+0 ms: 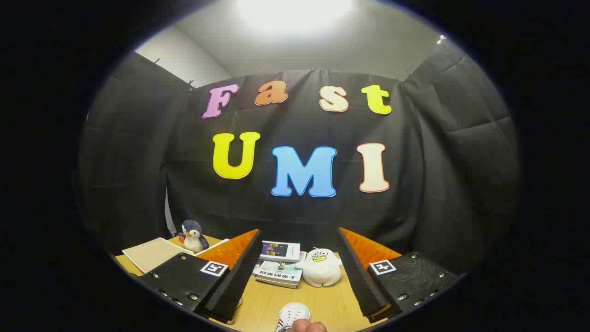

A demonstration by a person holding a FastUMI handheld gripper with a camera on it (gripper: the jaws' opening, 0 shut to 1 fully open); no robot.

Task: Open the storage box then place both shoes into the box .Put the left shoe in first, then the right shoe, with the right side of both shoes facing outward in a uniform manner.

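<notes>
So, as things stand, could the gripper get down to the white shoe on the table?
Probably yes. The gripper is open, its fingers spread wide, and the white shoe lies between them on bare table. A fingertip touches the shoe's near edge, which might interfere.

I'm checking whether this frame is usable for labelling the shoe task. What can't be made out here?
- White shoe, between the gripper fingers: just its tip shows, cut off below, with a hand on it; left or right unclear.
- Books beyond the open fingers: covers too small to read.
- Penguin toy: details too small.
</notes>
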